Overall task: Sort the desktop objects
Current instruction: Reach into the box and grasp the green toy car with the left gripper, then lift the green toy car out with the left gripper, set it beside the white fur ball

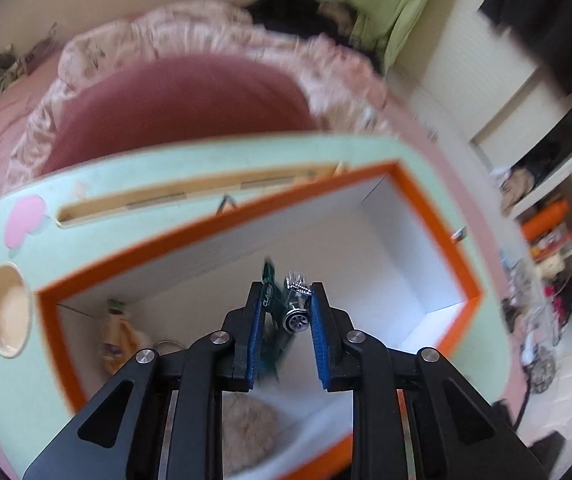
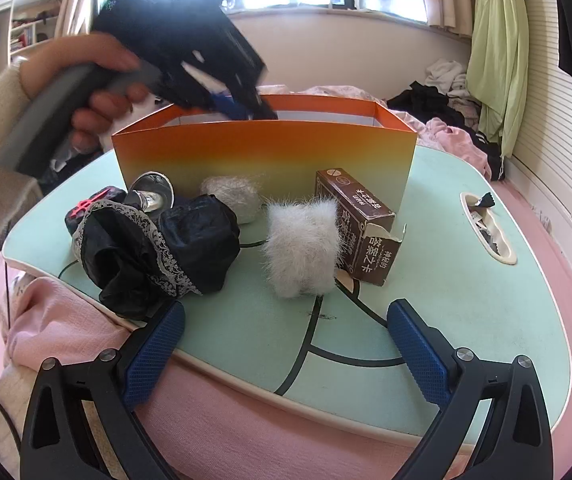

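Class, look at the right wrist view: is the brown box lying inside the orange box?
No, the brown box stands on the green tabletop outside the orange box.

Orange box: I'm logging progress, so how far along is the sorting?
Roughly midway. Done: a yellow item and a fluffy piece lie in the orange box. In hand: the left tool holds a toy car over it. Left: the black lace cloth, white fur puff, brown carton and grey fuzzy ball sit on the table; the right tool is open and empty.
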The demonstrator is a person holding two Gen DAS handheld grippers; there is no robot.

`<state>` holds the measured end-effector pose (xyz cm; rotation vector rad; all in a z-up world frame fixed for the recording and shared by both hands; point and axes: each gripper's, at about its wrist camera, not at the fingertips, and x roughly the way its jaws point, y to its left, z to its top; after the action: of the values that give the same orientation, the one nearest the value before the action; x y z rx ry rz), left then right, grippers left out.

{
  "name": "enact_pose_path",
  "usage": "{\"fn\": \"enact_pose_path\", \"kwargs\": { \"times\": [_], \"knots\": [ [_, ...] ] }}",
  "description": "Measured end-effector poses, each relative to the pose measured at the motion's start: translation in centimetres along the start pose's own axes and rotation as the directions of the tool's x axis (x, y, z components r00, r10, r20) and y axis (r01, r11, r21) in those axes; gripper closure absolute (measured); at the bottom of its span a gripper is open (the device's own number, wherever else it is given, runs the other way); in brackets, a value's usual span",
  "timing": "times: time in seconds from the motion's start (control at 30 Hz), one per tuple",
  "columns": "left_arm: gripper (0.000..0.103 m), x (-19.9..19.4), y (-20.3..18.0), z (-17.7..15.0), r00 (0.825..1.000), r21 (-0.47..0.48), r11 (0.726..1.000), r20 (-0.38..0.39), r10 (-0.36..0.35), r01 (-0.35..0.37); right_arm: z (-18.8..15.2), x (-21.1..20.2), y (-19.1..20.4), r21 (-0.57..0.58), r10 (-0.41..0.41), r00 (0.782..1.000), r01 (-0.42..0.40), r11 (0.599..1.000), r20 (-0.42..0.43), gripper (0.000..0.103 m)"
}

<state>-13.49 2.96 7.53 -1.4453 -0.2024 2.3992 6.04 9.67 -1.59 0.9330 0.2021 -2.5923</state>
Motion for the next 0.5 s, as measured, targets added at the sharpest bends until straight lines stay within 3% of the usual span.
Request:
{"fn": "enact_pose_path", "kwargs": {
  "times": [0.13, 0.27, 0.5],
  "knots": [
    [0.082, -4.6, -0.6, -0.3, 0.991, 0.032, 0.999, 0.123, -0.046, 0.043, 0.0, 0.0, 0.0, 0.000, 0.000, 1.000, 0.000, 1.000, 0.000, 0.002],
    [0.082, -8.2, -1.8, -1.6, 0.970, 0.065, 0.993, 0.218, -0.107, 0.095, 0.0, 0.0, 0.0, -0.001, 0.001, 1.000, -0.001, 1.000, 0.000, 0.002],
    [0.082, -8.6, -5.7, -6.5, 0.940, 0.170, 0.950, 0.180, -0.291, 0.262, 0.0, 0.0, -0.1, 0.000, 0.001, 1.000, -0.001, 1.000, 0.000, 0.002]
  ]
}}
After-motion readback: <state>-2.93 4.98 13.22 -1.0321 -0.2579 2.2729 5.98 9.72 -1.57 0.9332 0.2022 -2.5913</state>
